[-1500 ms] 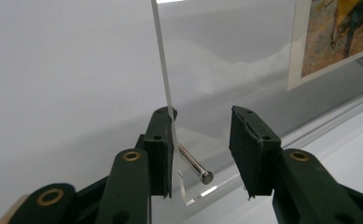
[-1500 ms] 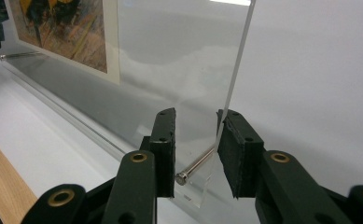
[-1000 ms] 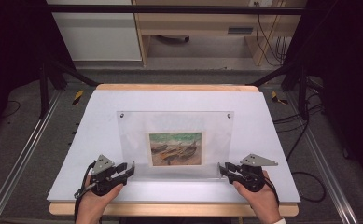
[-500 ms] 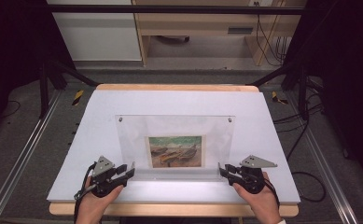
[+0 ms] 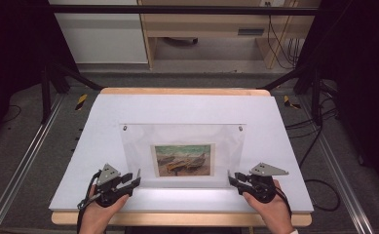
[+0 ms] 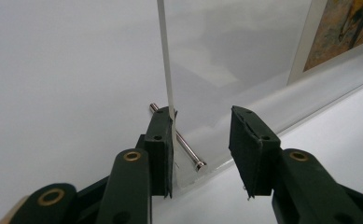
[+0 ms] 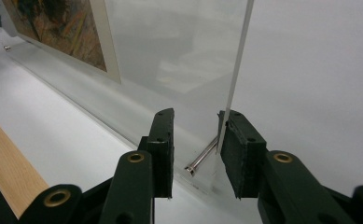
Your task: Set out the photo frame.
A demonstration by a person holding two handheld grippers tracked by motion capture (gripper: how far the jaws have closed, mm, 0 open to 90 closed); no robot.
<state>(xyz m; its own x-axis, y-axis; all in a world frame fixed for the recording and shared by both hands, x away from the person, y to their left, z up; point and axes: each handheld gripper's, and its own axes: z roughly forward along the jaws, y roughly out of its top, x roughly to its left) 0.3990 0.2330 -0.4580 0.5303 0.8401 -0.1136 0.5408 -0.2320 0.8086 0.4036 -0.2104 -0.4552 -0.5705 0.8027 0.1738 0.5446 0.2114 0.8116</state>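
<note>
The clear acrylic picture frame (image 5: 183, 155) stood upright on the white board (image 5: 177, 109), toward the board's near edge, with a painted print (image 5: 183, 159) of boats sandwiched in its lower middle. The sheets were so transparent that their edges were hard to trace in the high view, apart from two small metal studs at the top corners. In the left gripper view the print (image 6: 345, 32) was cut off by the picture's edge, and in the right gripper view only a corner of it (image 7: 60, 32) showed.

The left gripper (image 5: 132, 179) sat at the frame's lower left corner. Its jaws stood apart, one jaw against the acrylic's edge (image 6: 166, 60) and the other clear of it, with a metal standoff pin (image 6: 177, 138) lying between them. The right gripper (image 5: 232, 178) was at the lower right corner, jaws also parted, one touching the sheet's edge (image 7: 237, 70) and a second pin (image 7: 202, 157) in the gap. Neither pair was clamped.

The board rested on a wooden table (image 5: 177, 219), whose near rim peeked out below.
</note>
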